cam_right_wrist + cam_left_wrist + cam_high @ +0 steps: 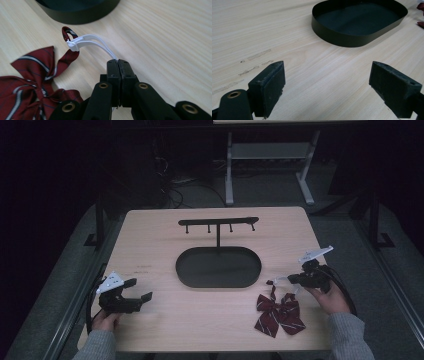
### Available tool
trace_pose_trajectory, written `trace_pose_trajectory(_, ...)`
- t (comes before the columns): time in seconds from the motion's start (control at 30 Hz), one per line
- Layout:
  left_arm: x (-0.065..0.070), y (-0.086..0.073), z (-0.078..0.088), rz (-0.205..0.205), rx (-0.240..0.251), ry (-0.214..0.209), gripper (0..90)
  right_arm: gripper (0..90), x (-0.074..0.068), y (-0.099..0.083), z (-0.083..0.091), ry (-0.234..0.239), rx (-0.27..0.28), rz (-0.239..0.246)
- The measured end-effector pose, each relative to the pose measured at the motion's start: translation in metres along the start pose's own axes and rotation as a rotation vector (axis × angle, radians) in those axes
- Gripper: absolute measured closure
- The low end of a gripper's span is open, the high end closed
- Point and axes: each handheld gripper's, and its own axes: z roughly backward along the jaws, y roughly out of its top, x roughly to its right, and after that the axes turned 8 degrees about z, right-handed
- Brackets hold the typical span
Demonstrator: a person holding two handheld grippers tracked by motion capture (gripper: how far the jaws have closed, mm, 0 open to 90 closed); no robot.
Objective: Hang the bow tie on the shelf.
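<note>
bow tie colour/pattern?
The bow tie is dark red with thin white and dark diagonal stripes; clearest in the right gripper view.

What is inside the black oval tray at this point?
Nothing shows inside the black oval tray; its dark floor looks bare in the high view. The left hand-held gripper view hides the strip of floor behind the near wall.

Table layout as I see it from my station

At the centre of the table (165, 320) sits the oval tray (218, 266), with the hook rack (218, 223) standing at its twelve o'clock rim. The bow tie (278, 312) lies on the tabletop at the tray's four o'clock, its elastic loop (92, 43) running out toward three o'clock into my right gripper (291, 279), pinched there. My left gripper (142, 290) rests at the tray's eight o'clock, well apart from it, nothing between its spread jaws.
</note>
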Motion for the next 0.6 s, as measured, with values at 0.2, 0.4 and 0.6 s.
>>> trace_pose_trajectory(0.2,0.000,0.000,0.001,-0.002,-0.001,0.004,13.0,88.4,-0.008,0.010,0.008,-0.005,0.024,0.040)
trace_pose_trajectory(0.4,0.000,0.000,0.000,-0.003,0.000,0.001,13.0,88.5,-0.018,0.022,0.016,-0.012,0.042,0.085)
trace_pose_trajectory(0.6,-0.001,0.000,0.001,-0.004,0.002,0.003,13.0,88.5,-0.021,0.028,0.019,-0.009,0.041,0.103)
